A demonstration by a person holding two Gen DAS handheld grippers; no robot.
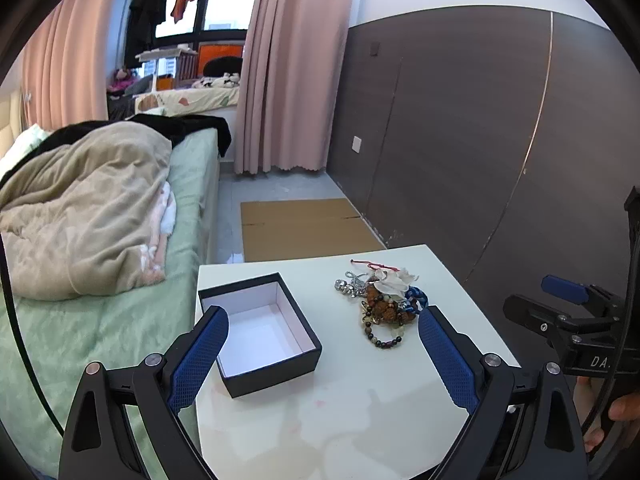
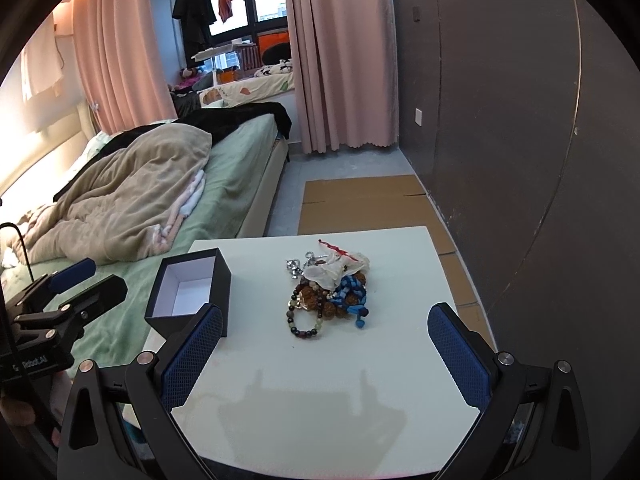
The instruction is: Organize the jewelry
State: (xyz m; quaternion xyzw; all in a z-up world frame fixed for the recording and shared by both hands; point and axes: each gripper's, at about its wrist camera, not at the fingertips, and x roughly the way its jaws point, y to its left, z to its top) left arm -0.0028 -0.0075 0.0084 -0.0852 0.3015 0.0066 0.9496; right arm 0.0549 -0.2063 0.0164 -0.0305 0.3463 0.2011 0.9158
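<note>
One black box (image 1: 260,332) and one jewelry pile (image 2: 326,294) lie ahead of two wide, empty tongs: left gripper (image 1: 323,326), right gripper (image 2: 325,326).

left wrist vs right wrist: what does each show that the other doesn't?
Left wrist only: the right gripper at the frame's right edge, and most of the black box's white floor, bare.

Right wrist only: the left gripper at the left edge, a cream headboard by the bed, and the blue braided cord's knotted end.

Both: white table, open box, jewelry pile, bed, pink curtains, flattened cardboard on the floor.
</note>
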